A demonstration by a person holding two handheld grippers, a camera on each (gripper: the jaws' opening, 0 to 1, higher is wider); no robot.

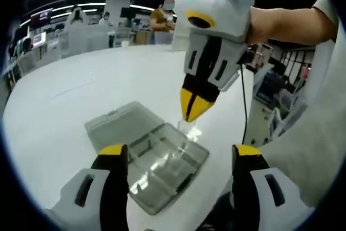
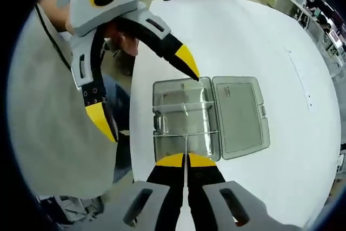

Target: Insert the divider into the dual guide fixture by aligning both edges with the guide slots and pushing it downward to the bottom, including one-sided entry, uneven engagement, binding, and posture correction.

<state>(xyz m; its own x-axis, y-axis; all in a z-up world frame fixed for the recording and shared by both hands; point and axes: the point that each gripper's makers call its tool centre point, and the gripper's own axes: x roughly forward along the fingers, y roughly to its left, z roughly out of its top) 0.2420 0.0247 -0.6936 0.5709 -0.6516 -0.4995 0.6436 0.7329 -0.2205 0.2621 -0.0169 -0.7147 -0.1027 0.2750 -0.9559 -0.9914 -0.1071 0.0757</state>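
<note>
The left gripper (image 2: 148,93), jaws spread wide and holding nothing, hangs at the box's near-left side, one yellow tip touching or just over the far rim of the box (image 2: 181,118), the other tip off the bench (image 2: 259,41) edge toward the person. In the left gripper view its own jaws rise either side of the box (image 1: 162,158), well apart.

The right gripper (image 2: 185,162) is closed on a thin clear divider (image 2: 185,143), pinched at its upper edge between the yellow tips. In the left gripper view the right gripper (image 1: 193,111) points steeply down at the box's corner nearest the person, the clear divider (image 1: 189,131) just below its tips.

The box is a clear compartment tray with its lid (image 2: 240,114) lying open flat to the right. Cross partitions already divide the tray.

The divider's long axis runs straight away from the right gripper, across the tray and square to the partition nearest it, and its lower end appears to meet that partition. It lies directly ahead of and below the right gripper. Whether both edges are in their slots cannot be told; by the look of it the divider is at most partly entered and not yet seated, so the push downward falls to the right gripper, with the left free to steady the box.
</note>
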